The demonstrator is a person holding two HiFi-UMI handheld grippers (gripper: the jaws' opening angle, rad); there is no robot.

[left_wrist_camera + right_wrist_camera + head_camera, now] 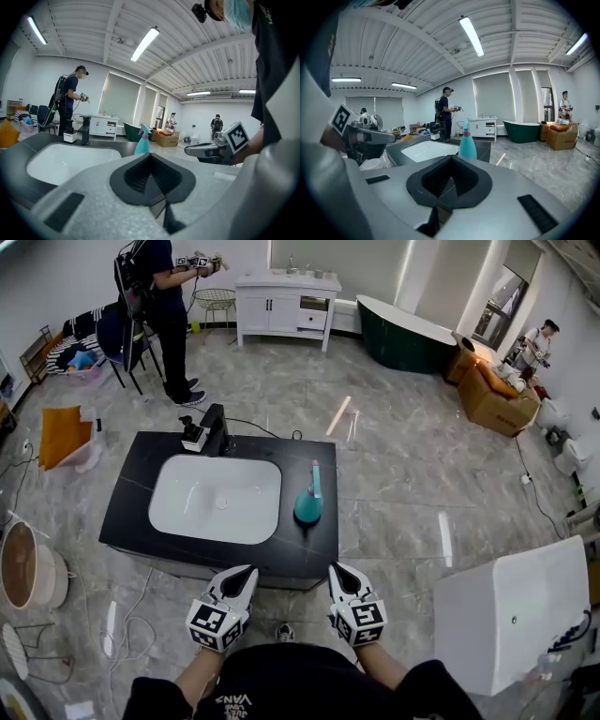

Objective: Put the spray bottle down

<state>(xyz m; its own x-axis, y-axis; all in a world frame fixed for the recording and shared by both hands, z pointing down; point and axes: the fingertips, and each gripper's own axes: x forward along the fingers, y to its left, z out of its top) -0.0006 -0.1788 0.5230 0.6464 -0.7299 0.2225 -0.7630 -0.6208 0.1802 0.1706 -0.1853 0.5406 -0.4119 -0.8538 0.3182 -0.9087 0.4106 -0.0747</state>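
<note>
A teal spray bottle (308, 502) with a pink collar stands upright on the black counter (131, 507), just right of the white sink (216, 498). It also shows in the left gripper view as the spray bottle (141, 143) and in the right gripper view as the spray bottle (467, 143), ahead of both grippers and apart from them. My left gripper (249, 570) and right gripper (334, 568) hang side by side off the counter's near edge, close to my body. Each has its jaws together and holds nothing.
A black faucet (214, 430) and a small white device (193, 435) stand behind the sink. A person (169, 315) stands at the back left near a white vanity (286, 306). A green bathtub (408, 334) is behind, and a white box (516, 615) at my right.
</note>
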